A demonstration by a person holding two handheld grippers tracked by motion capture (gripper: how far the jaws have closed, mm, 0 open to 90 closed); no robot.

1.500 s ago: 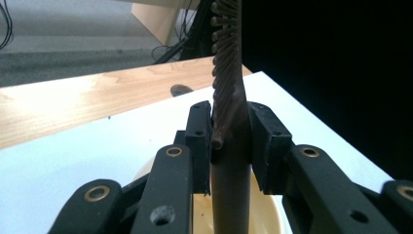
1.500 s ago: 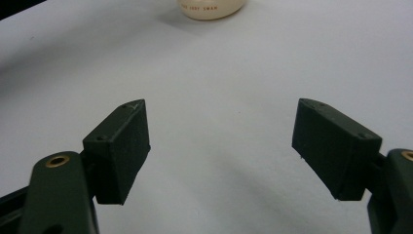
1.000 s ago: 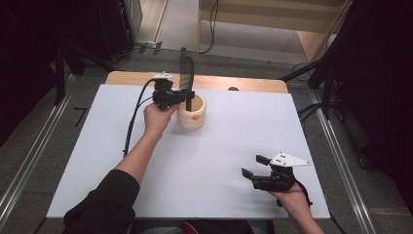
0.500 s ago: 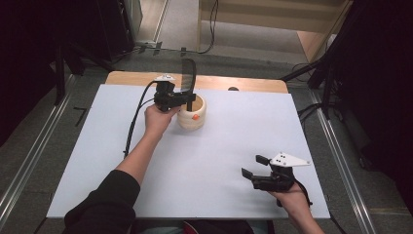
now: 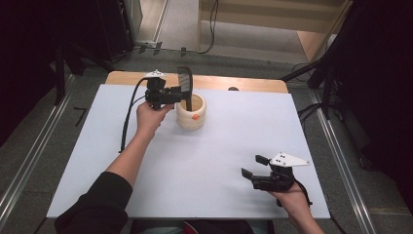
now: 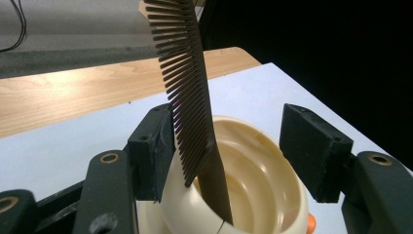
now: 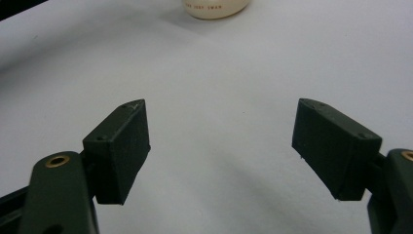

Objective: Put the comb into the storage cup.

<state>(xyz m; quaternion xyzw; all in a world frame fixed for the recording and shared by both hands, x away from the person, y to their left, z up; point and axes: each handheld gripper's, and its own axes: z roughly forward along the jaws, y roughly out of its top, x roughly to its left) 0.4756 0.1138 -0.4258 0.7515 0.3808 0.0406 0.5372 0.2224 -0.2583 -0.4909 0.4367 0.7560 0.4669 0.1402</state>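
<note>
A dark brown comb [image 6: 187,92] is seen standing nearly upright in a cream-coloured round cup [image 5: 191,111] at the far middle of the counter [image 5: 214,161]. The left tool [image 5: 181,94] is held at the cup's rim with the comb between its jaws; the jaws have just been opening. In the left gripper view the comb's teeth lie against the left pad [image 6: 155,148], while the right pad [image 6: 314,151] stands clear of it, so the comb is no longer clamped. The comb's lower end rests inside the cup and leans on its near wall.

The right tool [image 5: 252,165] is held near the counter's near right edge, well apart from the cup, its jaws apart with nothing between them.

An orange mark [image 5: 195,117] is noted on the cup's side. Small print on the cup's base [image 7: 214,8] is seen in the right gripper view but cannot be read reliably.
</note>
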